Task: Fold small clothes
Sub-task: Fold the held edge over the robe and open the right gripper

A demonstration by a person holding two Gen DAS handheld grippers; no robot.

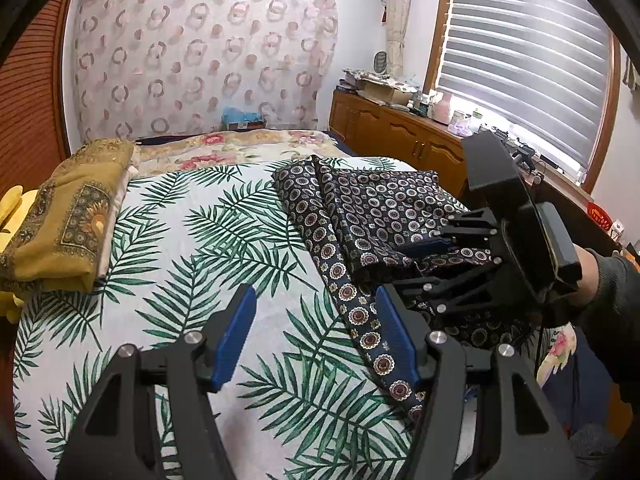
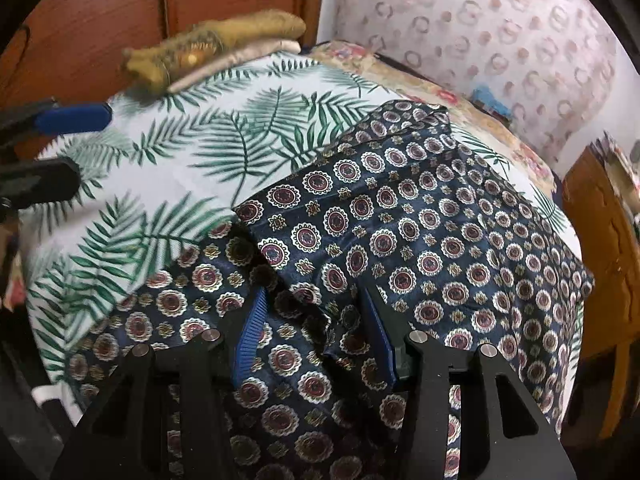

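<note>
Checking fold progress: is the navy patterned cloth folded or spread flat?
Partly folded: the navy cloth lies doubled in overlapping layers on the leaf-print sheet, one edge trailing loose.

Bedroom. Bed [image 1: 224, 240] before me, covered by a white sheet printed with green palm fronds; a floral quilt [image 1: 240, 148] lies across its far end. Back wall hung with a sheer curtain [image 1: 200, 60] patterned in pinkish rings. On my right a wooden-framed window [image 1: 528, 68], zebra blinds down, daylight glowing through. Below it a low wooden cabinet [image 1: 400, 136], its top cluttered with boxes and jars. To my left, a reddish slatted wooden panel [image 1: 28, 112].
</note>
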